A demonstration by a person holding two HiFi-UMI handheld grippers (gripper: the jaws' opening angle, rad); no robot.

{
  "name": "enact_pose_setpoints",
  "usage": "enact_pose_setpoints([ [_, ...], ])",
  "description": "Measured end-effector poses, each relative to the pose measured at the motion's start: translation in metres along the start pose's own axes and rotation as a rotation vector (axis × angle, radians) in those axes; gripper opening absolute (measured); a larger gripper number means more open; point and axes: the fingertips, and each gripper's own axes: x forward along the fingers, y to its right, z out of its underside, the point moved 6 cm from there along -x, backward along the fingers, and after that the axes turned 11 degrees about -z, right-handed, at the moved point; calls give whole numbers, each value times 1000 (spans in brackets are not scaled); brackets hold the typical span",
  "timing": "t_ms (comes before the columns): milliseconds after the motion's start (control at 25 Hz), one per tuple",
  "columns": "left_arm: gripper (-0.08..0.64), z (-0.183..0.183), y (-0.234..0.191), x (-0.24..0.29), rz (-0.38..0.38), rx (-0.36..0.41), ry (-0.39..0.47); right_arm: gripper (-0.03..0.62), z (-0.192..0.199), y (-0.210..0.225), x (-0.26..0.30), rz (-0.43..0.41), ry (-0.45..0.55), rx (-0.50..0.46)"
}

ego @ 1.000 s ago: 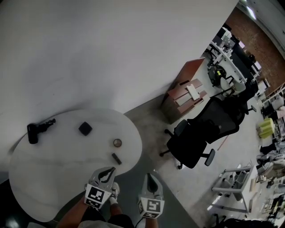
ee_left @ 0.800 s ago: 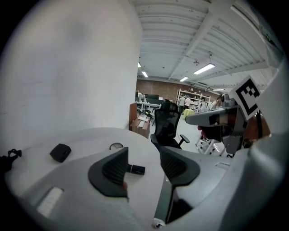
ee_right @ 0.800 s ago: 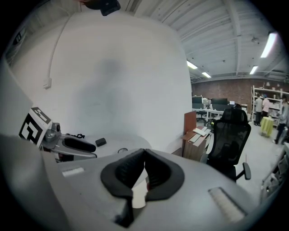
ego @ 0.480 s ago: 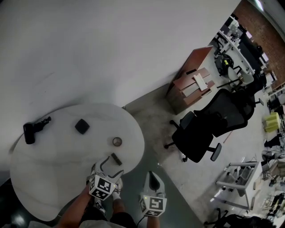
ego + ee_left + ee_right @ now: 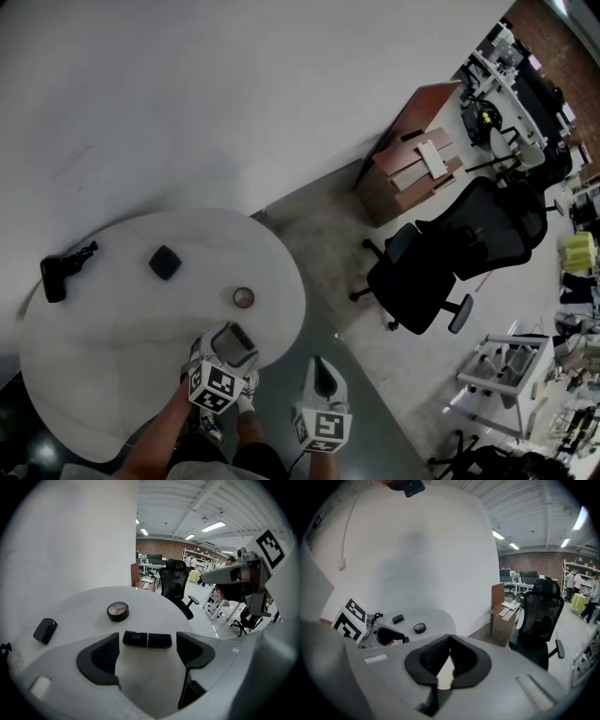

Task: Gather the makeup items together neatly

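A black lipstick tube [image 5: 147, 640] lies on its side near the front edge of the round white table [image 5: 122, 347]. My left gripper [image 5: 147, 645] is open and its jaws have just been opening; they straddle the tube [image 5: 242, 335] without pressing it. Farther back sit a round compact [image 5: 117, 611] and a black square case [image 5: 45, 630]; both also show in the head view as the compact [image 5: 244, 297] and the case [image 5: 164, 262]. My right gripper [image 5: 322, 373] hangs off the table's edge over the floor, jaws shut on nothing [image 5: 450, 644].
A black gun-shaped item [image 5: 56, 272] lies at the table's far left edge. A white wall stands behind the table. A black office chair [image 5: 450, 253] and a wooden cabinet [image 5: 412, 169] stand on the floor to the right.
My left gripper dropped toward the table and went from shut to wide open, ending with its jaws on either side of the lipstick tube. My right gripper sank a little, still shut.
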Motion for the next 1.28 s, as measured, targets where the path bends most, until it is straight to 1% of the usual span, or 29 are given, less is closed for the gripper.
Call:
enact_pose_setpoints([
  [120, 371, 3, 0, 4, -30, 9, -12, 5, 1, 4, 3, 0, -7, 3],
  [200, 345, 3, 1, 4, -37, 12, -12, 5, 2, 5, 4, -2, -12, 9],
  [400, 343, 5, 0, 3, -52, 0, -5, 5, 1, 7, 4, 0, -12, 1],
  [560, 341, 0, -3, -4, -81, -36, 30, 5, 3, 5, 3, -10, -16, 7],
  [800, 337, -8, -18, -35, -142, -100, 87, 5, -7, -9, 2, -41, -4, -28],
  [1040, 337, -12, -38, -72, -223, -158, 139, 5, -26, -33, 5, -98, 24, -69],
  [1200, 337, -9, -54, -101, -293, -200, 177, 5, -37, -58, 10, -161, 41, -104],
  [1280, 337, -5, -61, -117, -321, -226, 183, 5, -42, -73, 13, -198, 46, -122],
])
